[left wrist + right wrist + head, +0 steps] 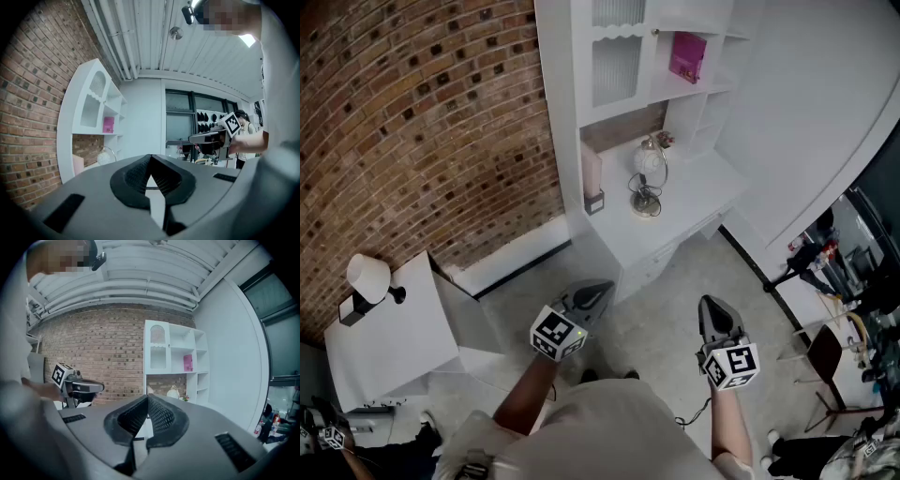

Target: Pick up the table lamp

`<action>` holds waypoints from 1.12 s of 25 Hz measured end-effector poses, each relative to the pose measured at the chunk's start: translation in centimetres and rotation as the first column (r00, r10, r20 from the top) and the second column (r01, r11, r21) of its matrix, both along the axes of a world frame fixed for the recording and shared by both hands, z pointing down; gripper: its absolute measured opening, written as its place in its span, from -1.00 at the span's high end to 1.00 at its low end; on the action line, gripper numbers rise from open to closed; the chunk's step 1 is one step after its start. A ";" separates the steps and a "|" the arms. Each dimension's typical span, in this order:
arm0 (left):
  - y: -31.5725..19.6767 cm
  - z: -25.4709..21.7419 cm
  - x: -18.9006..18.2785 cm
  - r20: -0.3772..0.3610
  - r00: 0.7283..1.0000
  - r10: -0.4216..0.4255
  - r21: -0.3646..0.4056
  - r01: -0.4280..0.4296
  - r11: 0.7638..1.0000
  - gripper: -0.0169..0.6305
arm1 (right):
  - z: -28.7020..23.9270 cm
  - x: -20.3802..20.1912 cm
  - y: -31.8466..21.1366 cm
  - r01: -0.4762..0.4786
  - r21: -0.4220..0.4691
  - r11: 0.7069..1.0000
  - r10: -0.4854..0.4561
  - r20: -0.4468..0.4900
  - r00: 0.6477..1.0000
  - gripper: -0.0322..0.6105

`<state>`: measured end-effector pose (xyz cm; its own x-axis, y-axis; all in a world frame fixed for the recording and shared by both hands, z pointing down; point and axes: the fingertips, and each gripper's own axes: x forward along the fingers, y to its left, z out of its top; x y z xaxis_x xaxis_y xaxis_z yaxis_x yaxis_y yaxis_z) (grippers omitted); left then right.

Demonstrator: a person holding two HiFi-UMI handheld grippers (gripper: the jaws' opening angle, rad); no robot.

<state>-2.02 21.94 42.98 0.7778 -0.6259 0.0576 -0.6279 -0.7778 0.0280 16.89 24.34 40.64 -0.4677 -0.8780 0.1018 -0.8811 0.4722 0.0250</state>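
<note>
Looking down, found table lamp (648,178) upright on the white surface (698,197) under the shelf unit (619,56), globe inside a wire hoop, just beside a pink panel (592,176). Saw pink book (687,56) on a shelf above. Logged left hand-held gripper (607,286) and right hand-held gripper (709,302) well short of the lamp, over the floor, both pinched fully together, holding nothing. Noted brick wall (412,122) at left.

The table lamp (647,183) is seen standing on the far white desk (698,202), below a pink book (687,56). The left gripper (602,288) and right gripper (711,304) are held near, well apart from it.
</note>
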 end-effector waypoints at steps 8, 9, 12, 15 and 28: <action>-0.5 -0.2 -0.7 -0.011 1.000 -0.005 -0.006 0.004 1.000 0.90 | -0.2 -0.9 -0.3 0.009 0.003 1.000 -0.009 0.002 1.000 0.87; -0.5 -0.2 -0.7 -0.012 1.000 -0.004 -0.007 0.004 1.000 0.90 | -0.2 -1.0 -0.3 0.008 0.002 1.000 -0.008 0.001 1.000 0.87; -0.6 -0.2 -0.8 -0.017 1.000 0.001 -0.014 -0.002 1.000 0.90 | -0.1 -1.2 -0.4 0.007 0.001 1.000 -0.007 0.002 1.000 0.87; -0.7 -0.1 -1.0 -0.022 1.000 0.002 -0.019 -0.002 1.000 0.90 | -0.1 -1.3 -0.6 0.003 -0.002 1.000 -0.003 0.005 1.000 0.87; -0.9 0.1 -2.5 -0.045 0.999 0.011 -0.045 -0.013 0.999 0.82 | 0.4 -3.0 -0.8 -0.023 -0.009 1.000 0.023 0.002 1.000 0.75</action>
<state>-4.54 21.01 43.04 0.7877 -0.6139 0.0506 -0.6158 -0.7826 0.0916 13.92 23.58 41.06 -0.4476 -0.8876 0.1088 -0.8918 0.4520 0.0184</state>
